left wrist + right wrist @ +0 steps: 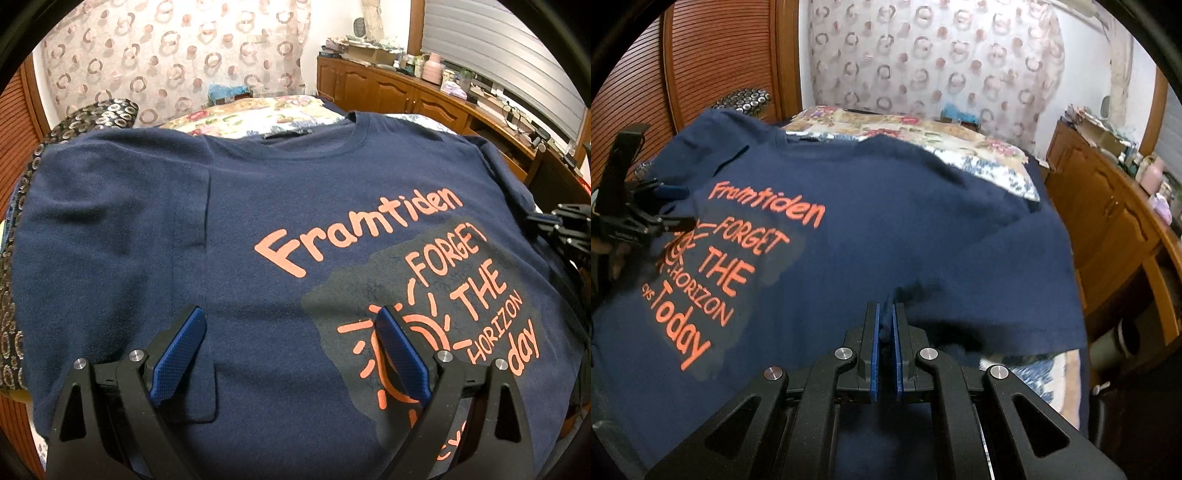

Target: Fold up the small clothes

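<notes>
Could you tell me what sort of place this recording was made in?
Most likely a bedroom at home: the navy T-shirt lies on a bed with a floral bedspread, a patterned curtain hangs behind, and cluttered wooden cabinets line the wall.

Navy T-shirt (pixel 240 206) with orange lettering; floral bedspread (pixel 258 114); ring-patterned curtain (pixel 166 55).

A bed (pixel 258 110) carries everything, covered by a floral spread (pixel 923 129) in cream, pink and blue; on it lies a navy T-shirt (pixel 258 206), spread front-up, collar toward the far end, orange lettering across the chest; its left sleeve is already folded in over the body; the shirt covers most of the near part of the bed, the spread showing bare beyond the collar and at the right edge; a dark cushion (pixel 107 110) patterned with pale rings sits at the far left corner, beside the shirt's shoulder
</notes>
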`<state>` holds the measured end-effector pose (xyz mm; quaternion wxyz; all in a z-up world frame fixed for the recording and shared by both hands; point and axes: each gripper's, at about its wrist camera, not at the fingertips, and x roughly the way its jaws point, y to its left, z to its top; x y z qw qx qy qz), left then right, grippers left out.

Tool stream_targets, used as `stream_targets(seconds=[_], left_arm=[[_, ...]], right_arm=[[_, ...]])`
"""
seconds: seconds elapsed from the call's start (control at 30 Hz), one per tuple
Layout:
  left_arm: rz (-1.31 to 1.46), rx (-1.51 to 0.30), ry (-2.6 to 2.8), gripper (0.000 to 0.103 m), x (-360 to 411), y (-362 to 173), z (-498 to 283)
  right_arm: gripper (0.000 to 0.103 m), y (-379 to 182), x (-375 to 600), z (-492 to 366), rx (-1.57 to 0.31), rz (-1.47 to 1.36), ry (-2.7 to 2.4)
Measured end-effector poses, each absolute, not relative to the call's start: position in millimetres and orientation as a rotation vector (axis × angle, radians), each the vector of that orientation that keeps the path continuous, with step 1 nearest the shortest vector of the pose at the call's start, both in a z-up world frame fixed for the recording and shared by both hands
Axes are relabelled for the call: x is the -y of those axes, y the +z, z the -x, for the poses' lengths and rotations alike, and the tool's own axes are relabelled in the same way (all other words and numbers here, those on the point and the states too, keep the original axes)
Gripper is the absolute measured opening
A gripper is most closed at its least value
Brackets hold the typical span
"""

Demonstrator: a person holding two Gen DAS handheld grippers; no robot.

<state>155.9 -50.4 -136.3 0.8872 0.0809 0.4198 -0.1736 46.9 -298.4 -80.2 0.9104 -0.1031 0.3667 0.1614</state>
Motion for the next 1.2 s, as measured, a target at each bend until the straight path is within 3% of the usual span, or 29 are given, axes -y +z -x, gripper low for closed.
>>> stream_targets(seconds=[0.13,0.27,0.47,0.83,1.0,1.03,1.13,1.17,1.2], left_arm=[[-0.14,-0.82,-0.359,0.095,46,-121,-147],[-0.13,-0.761,-0.38,0.095,45,-100,-136],[-0.119,-0.725,-0.4,0.095,48,-82,-124],[-0.12,-0.71,-0.43,0.095,60,-77,-126],[-0.111,-0.72,-0.434,0.095,60,-80,-137],[-0.112,-0.723,-0.434,0.095,61,-81,-139],[-0.117,-0.725,-0.433,0.095,63,-80,-142],[-0.121,-0.722,-0.431,0.095,62,-80,-143],[-0.122,-0.72,-0.429,0.095,61,-80,-144]], right_arm=[[0.009,-80,301,-55,-0.761,0.209,0.327],[0.032,-66,290,-53,-0.737,0.229,0.303],[0.051,-35,314,-36,-0.628,0.184,0.226],[0.054,-85,358,-79,-0.766,0.085,0.076],[0.054,-103,363,-92,-0.81,0.024,0.099],[0.05,-100,364,-93,-0.812,0.015,0.107],[0.028,-101,363,-90,-0.806,0.015,0.139],[0.013,-99,362,-86,-0.799,0.052,0.118],[0.006,-92,375,-82,-0.795,0.081,0.111]])
